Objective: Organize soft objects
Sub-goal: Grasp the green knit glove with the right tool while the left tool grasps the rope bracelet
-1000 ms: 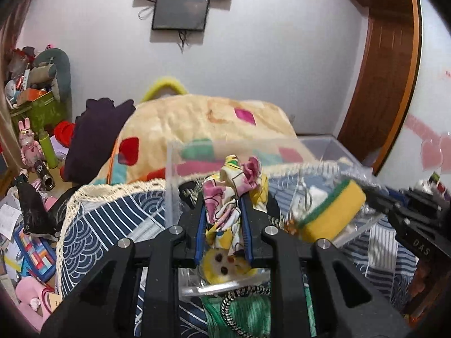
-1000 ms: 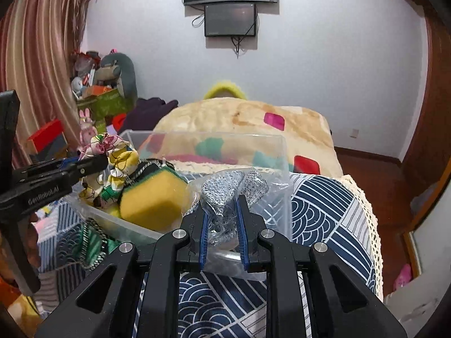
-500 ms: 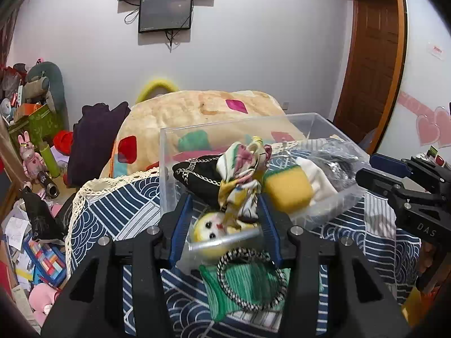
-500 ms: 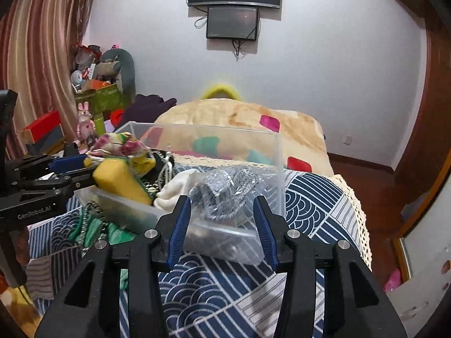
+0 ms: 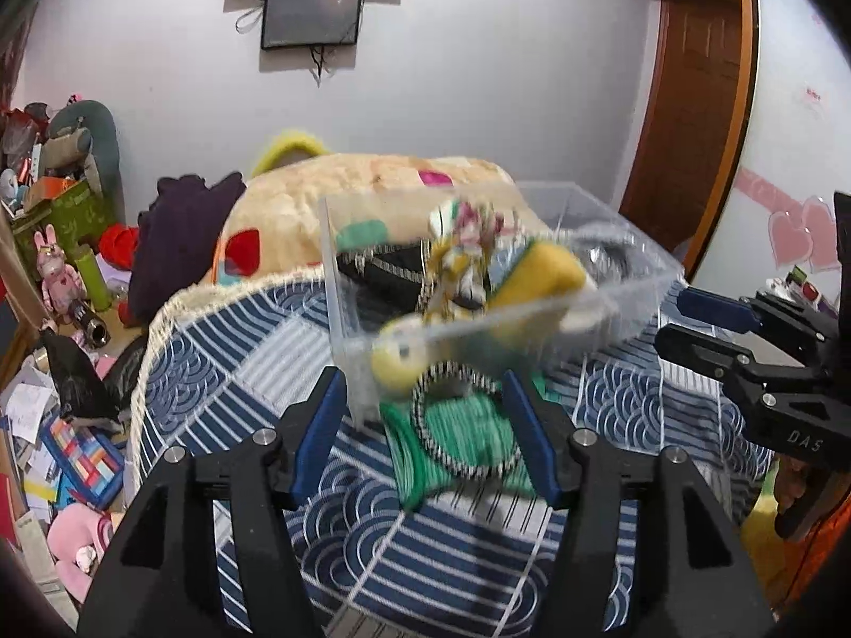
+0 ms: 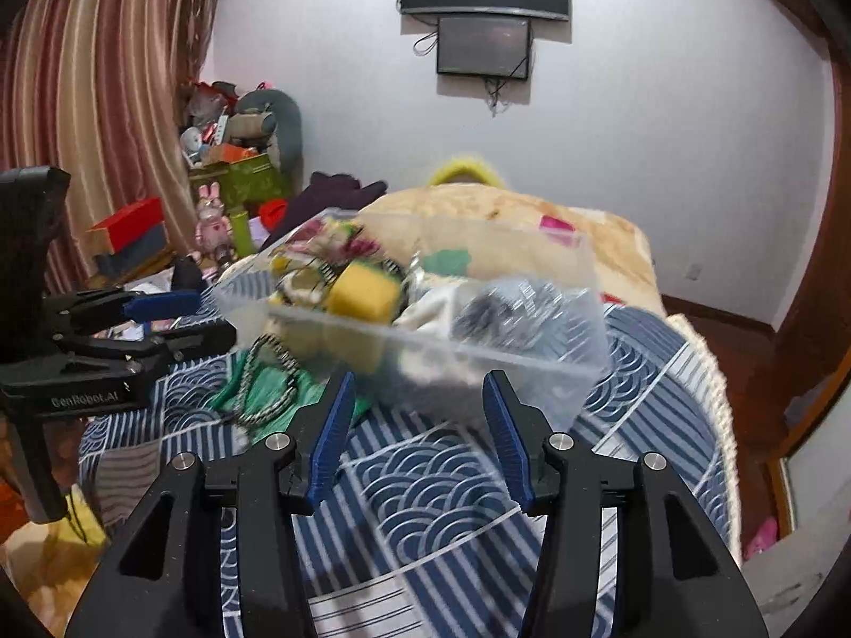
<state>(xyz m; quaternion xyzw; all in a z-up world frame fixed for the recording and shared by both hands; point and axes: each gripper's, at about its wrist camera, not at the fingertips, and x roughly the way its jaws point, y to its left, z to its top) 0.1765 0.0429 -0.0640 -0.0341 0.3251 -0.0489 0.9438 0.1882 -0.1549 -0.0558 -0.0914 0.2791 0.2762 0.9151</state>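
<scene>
Left gripper (image 5: pixel 425 414): your jaws spread wide, empty, over green cloth (image 5: pixel 468 436) | Right gripper (image 6: pixel 415 420): jaws apart, empty | Clear plastic bin (image 6: pixel 532 367) on blue-patterned tablecloth (image 6: pixel 441 484) holds yellow sponge (image 6: pixel 364 295), floral fabric (image 5: pixel 468 250), silver mesh (image 6: pixel 510 308).

Yellow sponge (image 6: pixel 363 292) in clear bin (image 6: pixel 478 359); navy wave-patterned cloth (image 6: pixel 452 478); green pouch (image 5: pixel 468 425).
</scene>
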